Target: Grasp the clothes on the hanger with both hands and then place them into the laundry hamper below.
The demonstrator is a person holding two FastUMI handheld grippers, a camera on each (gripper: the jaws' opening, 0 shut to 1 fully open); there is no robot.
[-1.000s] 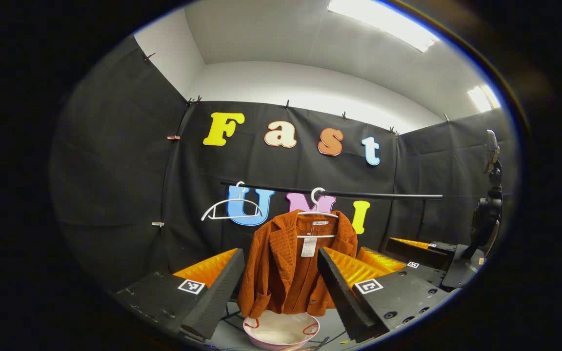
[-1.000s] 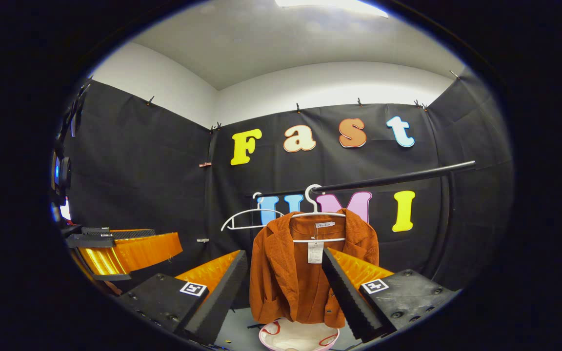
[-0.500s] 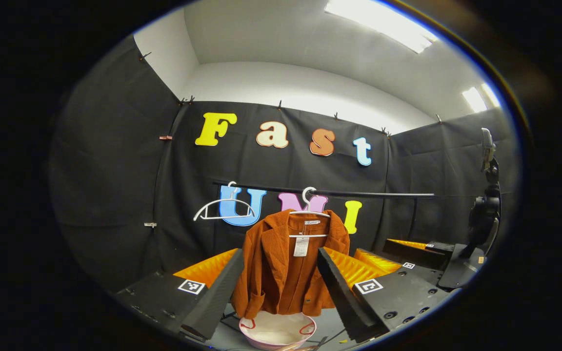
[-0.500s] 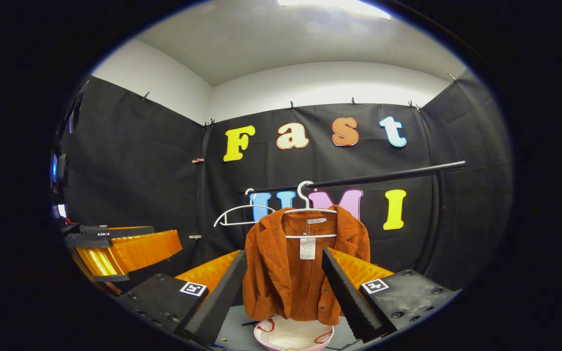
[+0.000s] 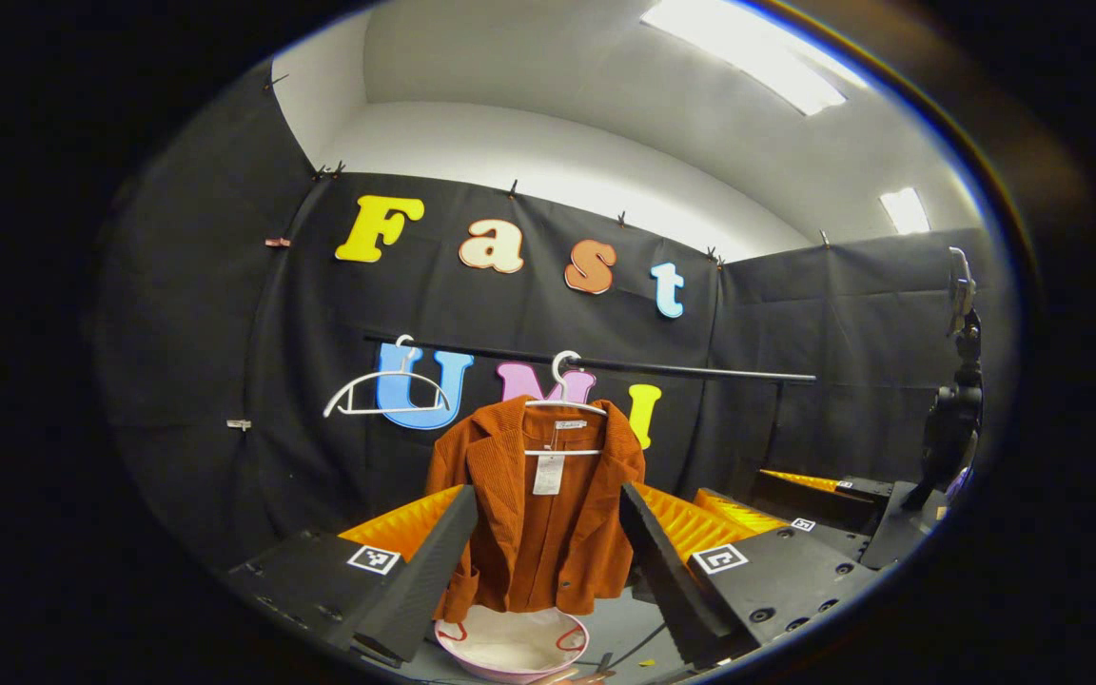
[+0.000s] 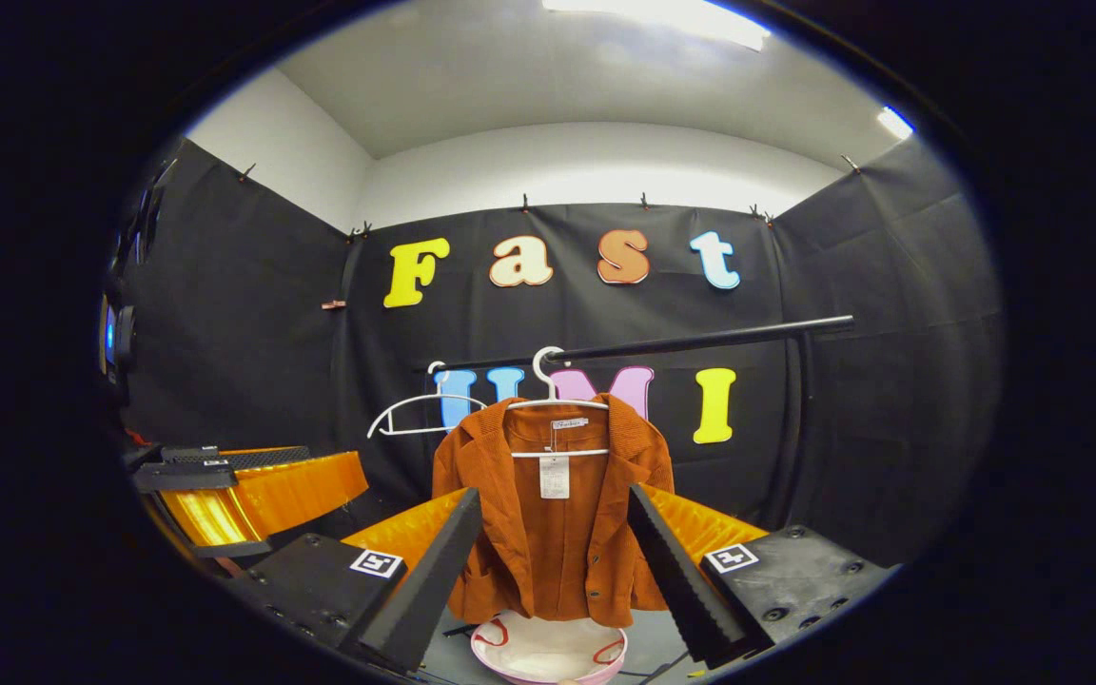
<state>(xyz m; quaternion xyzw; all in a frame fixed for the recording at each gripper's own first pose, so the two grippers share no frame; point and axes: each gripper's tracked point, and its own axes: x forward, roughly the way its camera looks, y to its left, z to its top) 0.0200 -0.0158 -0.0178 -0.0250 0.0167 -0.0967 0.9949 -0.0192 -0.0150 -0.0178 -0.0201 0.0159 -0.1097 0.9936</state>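
Observation:
A rust-orange corduroy jacket (image 5: 534, 514) (image 6: 557, 514) hangs on a white hanger (image 5: 562, 404) (image 6: 553, 404) from a black rail (image 5: 681, 369) (image 6: 700, 340). Under it stands a pink-white laundry hamper (image 5: 512, 647) (image 6: 548, 652). My left gripper (image 5: 548, 561) is open, well short of the jacket, its fingers framing the jacket's lower half. My right gripper (image 6: 553, 561) is open too, also at a distance, with the jacket between its finger lines. The other gripper (image 5: 795, 499) (image 6: 244, 480) shows at the side of each view.
An empty white hanger (image 5: 381, 395) (image 6: 410, 419) hangs on the rail to the left of the jacket. A black stand with a device (image 5: 952, 419) rises at the right. A rail post (image 6: 791, 428) drops on the right.
Both views have swung to the right, so the jacket, hangers and hamper have slid leftward in each. Both grippers stay open and away from the jacket.

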